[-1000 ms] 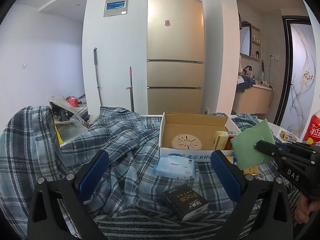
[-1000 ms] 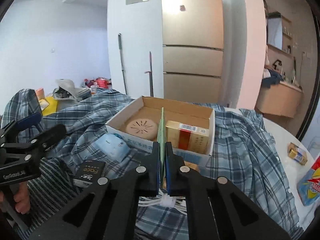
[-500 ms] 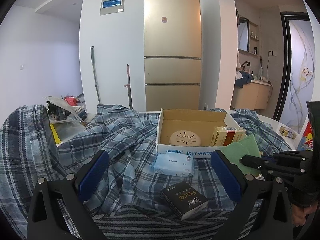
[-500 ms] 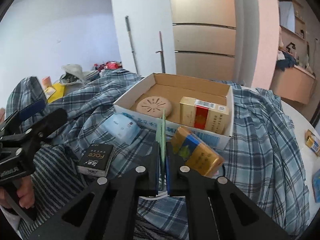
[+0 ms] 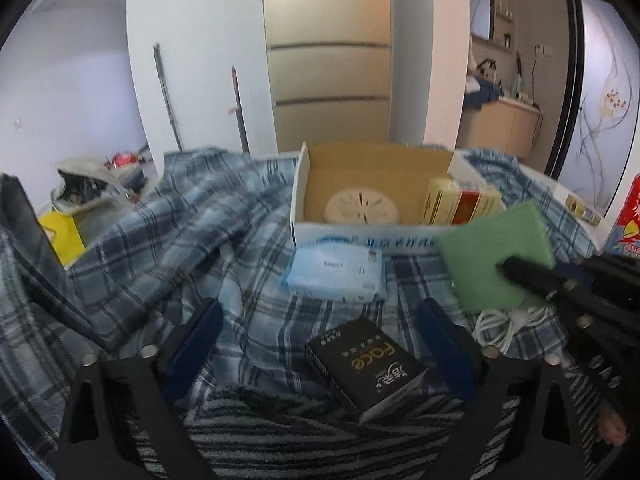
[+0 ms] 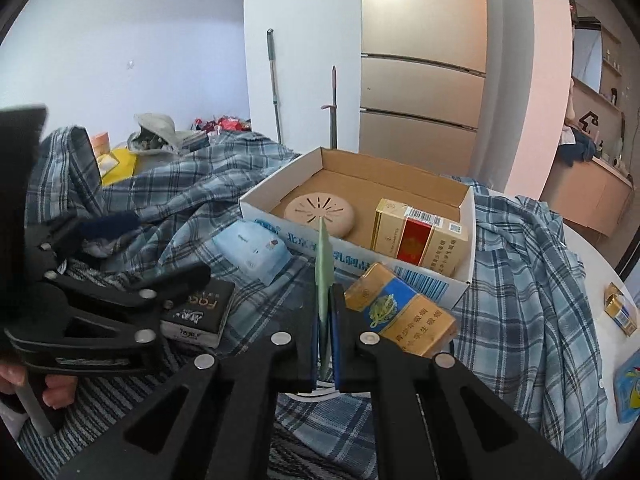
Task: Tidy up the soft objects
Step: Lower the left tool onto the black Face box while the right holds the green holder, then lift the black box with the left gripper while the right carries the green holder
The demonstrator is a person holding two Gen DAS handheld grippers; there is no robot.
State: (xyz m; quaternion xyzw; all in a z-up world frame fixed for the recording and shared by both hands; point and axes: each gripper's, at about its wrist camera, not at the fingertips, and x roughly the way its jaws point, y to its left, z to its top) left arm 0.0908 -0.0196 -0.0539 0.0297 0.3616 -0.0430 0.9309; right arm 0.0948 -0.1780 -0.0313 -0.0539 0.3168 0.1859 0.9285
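Observation:
My right gripper (image 6: 325, 300) is shut on a thin green cloth (image 6: 323, 256), seen edge-on and standing upright in front of the cardboard box (image 6: 360, 260). In the left wrist view the green cloth (image 5: 496, 252) shows flat, pinched by the right gripper (image 5: 516, 272). My left gripper (image 5: 320, 336) hangs over a black box (image 5: 364, 364) that lies between its blue pads (image 5: 196, 332). Its jaws are closing and do not touch the box. A blue wipes pack (image 5: 336, 272) lies just beyond, on the plaid shirt (image 5: 160, 240).
The cardboard box (image 5: 372, 160) holds a round beige disc (image 5: 362, 208) and a gold-red carton (image 5: 460, 202). A blue-gold pack (image 6: 400, 312) and a white cable (image 5: 504, 324) lie before it. Striped cloth (image 5: 280, 432) covers the near edge. A hand (image 6: 52, 392) grips the left tool.
The left gripper has dipped down and forward over the black box, and its pads stand a little closer together. The right gripper keeps its hold on the green cloth, barely shifted.

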